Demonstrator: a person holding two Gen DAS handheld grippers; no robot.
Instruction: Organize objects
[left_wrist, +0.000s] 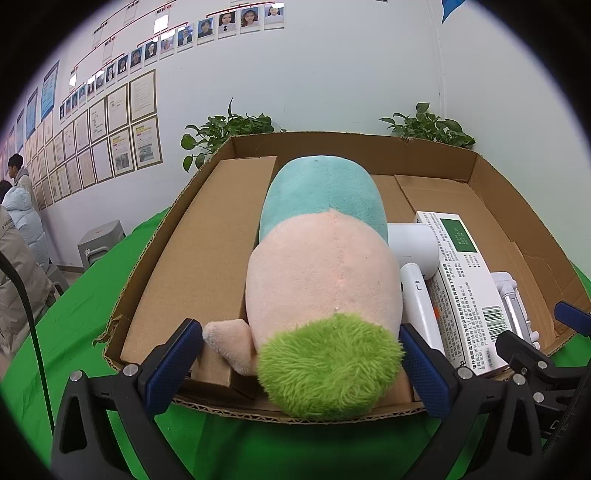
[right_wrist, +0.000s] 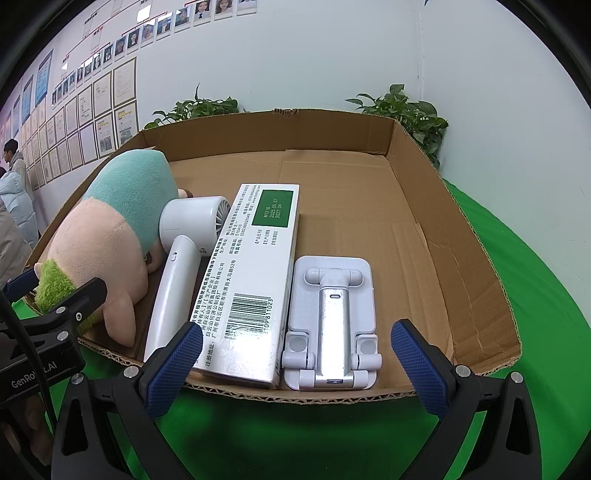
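Both grippers level at a shallow cardboard box's (right_wrist: 458, 236) near edge: left gripper (left_wrist: 301, 363) spread wide around the plush toy (left_wrist: 325, 273), possibly touching; right gripper (right_wrist: 295, 360) wide, empty, facing the phone stand (right_wrist: 330, 321).

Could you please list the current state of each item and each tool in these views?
Cardboard tray: open-topped, on the green cloth.
Plush toy: lying in the tray, between the left tool's fingers.
Hair dryer: lying flat beside the plush.
Medicine box: closed, lying flat.
Phone stand: folded flat.
Left tool: open around the plush's green end.
Right tool: open, holding nothing.
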